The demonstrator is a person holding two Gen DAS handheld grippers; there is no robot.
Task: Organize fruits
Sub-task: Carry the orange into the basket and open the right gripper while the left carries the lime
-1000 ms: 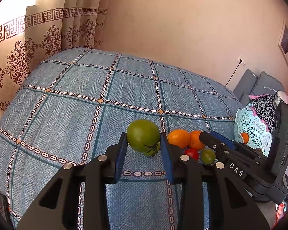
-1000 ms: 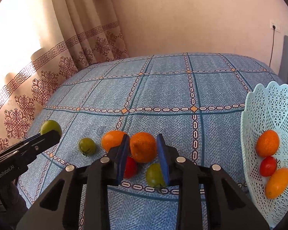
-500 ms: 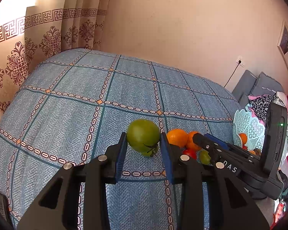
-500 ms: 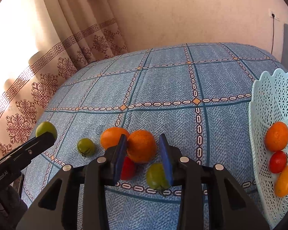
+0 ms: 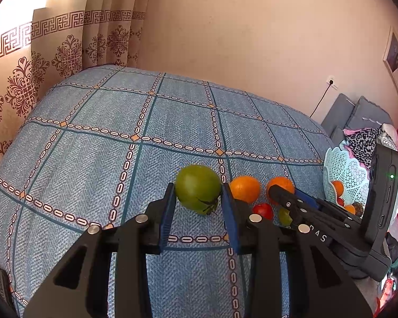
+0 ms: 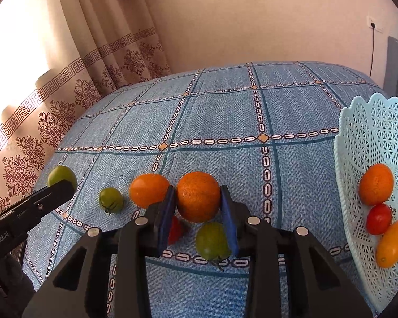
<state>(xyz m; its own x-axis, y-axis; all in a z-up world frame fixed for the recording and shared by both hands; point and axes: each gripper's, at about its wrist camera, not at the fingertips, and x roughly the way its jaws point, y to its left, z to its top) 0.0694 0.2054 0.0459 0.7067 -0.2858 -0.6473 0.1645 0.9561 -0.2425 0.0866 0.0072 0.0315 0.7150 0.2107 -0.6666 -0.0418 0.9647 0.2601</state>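
With a green tomato (image 5: 197,188) clamped at frame centre by the left gripper (image 5: 198,206) and an orange (image 6: 198,195) pinched centrally by the right gripper (image 6: 198,206), either round fruit could be squeezed out and dropped short of the basket (image 6: 368,143) at right.

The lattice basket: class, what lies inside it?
In the right wrist view the lattice basket holds an orange, a red tomato and an oblong orange fruit. Its right side is cut off, so any further contents cannot be seen.
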